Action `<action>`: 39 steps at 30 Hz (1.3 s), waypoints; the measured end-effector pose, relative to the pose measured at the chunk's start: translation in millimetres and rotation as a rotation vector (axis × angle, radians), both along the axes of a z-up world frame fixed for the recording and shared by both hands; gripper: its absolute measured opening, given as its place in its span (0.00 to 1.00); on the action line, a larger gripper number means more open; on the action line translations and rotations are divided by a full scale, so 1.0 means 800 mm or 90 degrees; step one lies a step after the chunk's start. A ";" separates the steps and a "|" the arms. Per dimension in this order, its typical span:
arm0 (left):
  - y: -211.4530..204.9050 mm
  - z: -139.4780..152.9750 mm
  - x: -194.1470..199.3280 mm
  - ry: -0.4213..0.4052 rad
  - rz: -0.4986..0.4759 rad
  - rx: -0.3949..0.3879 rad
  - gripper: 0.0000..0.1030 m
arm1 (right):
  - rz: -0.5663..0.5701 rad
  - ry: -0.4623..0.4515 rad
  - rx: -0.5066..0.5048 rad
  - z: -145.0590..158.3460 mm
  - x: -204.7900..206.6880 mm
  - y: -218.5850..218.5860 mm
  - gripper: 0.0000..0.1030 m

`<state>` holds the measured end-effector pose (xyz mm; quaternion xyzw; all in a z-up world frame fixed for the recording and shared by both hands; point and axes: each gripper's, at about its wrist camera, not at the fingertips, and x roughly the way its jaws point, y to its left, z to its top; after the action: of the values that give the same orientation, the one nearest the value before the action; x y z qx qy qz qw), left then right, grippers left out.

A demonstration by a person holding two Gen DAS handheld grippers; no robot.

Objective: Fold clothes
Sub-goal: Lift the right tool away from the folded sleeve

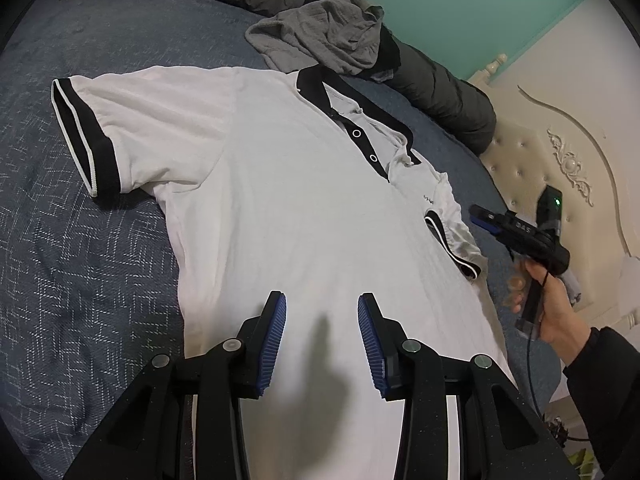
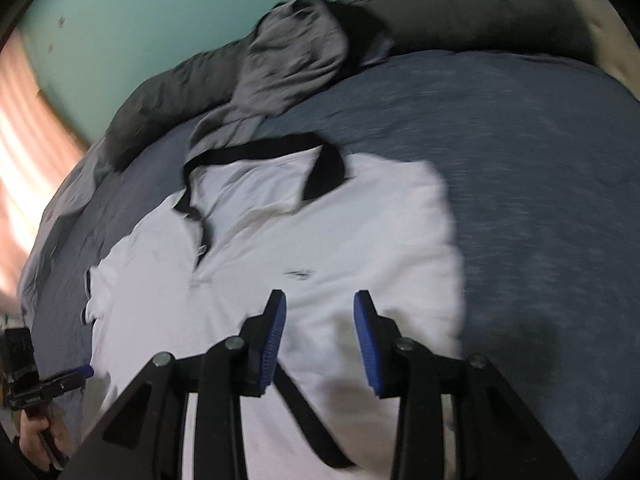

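A white polo shirt (image 1: 280,208) with black collar and black sleeve cuffs lies face up on the blue bedspread (image 1: 80,260). Its far sleeve (image 1: 86,128) is spread flat; the near sleeve (image 1: 452,236) is folded onto the chest. My left gripper (image 1: 322,300) is open and empty, low over the shirt's belly. My right gripper (image 2: 320,298) is open and empty above the folded sleeve side of the shirt (image 2: 320,240); in the left wrist view the right gripper (image 1: 480,216) is just off the shirt's edge. The right wrist view is motion-blurred.
A crumpled grey garment (image 1: 332,36) lies beyond the collar, against a dark rolled duvet (image 1: 432,80). A cream tufted headboard (image 1: 560,160) stands at the right, a teal wall (image 1: 460,0) behind. In the right wrist view the bedspread (image 2: 520,160) is bare to the right of the shirt.
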<state>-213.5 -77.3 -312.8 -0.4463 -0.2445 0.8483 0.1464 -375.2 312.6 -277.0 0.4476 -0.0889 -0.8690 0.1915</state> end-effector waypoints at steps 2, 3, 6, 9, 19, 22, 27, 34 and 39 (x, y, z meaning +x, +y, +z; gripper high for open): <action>0.001 0.000 0.000 -0.001 -0.001 0.000 0.40 | -0.033 -0.009 0.009 -0.001 0.008 0.026 0.34; 0.001 -0.001 0.000 -0.001 -0.001 -0.001 0.40 | -0.053 -0.016 0.017 -0.004 0.012 0.039 0.35; 0.002 -0.001 0.000 -0.002 -0.002 -0.001 0.40 | -0.098 -0.045 -0.006 -0.020 0.024 0.076 0.44; 0.003 -0.002 -0.001 -0.004 -0.003 -0.002 0.40 | -0.116 -0.067 -0.045 -0.036 0.034 0.099 0.45; 0.004 -0.004 -0.002 -0.006 -0.005 -0.003 0.40 | -0.105 -0.094 -0.049 -0.063 0.057 0.097 0.13; 0.003 -0.004 -0.003 -0.006 -0.003 -0.003 0.40 | -0.098 -0.095 -0.031 -0.063 0.060 0.095 0.13; 0.005 -0.004 -0.004 -0.006 -0.005 -0.002 0.40 | -0.090 -0.098 -0.022 -0.062 0.062 0.096 0.13; 0.004 -0.005 -0.004 -0.006 -0.004 -0.003 0.40 | -0.112 -0.047 -0.040 -0.029 0.057 0.109 0.14; 0.006 -0.008 -0.004 -0.010 -0.006 -0.007 0.40 | -0.115 -0.013 -0.011 0.004 0.009 0.108 0.20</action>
<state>-216.9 -72.6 -319.1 -0.4547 -0.2393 0.8454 0.1460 -368.3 399.1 -273.6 0.4451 -0.1380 -0.8772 0.1153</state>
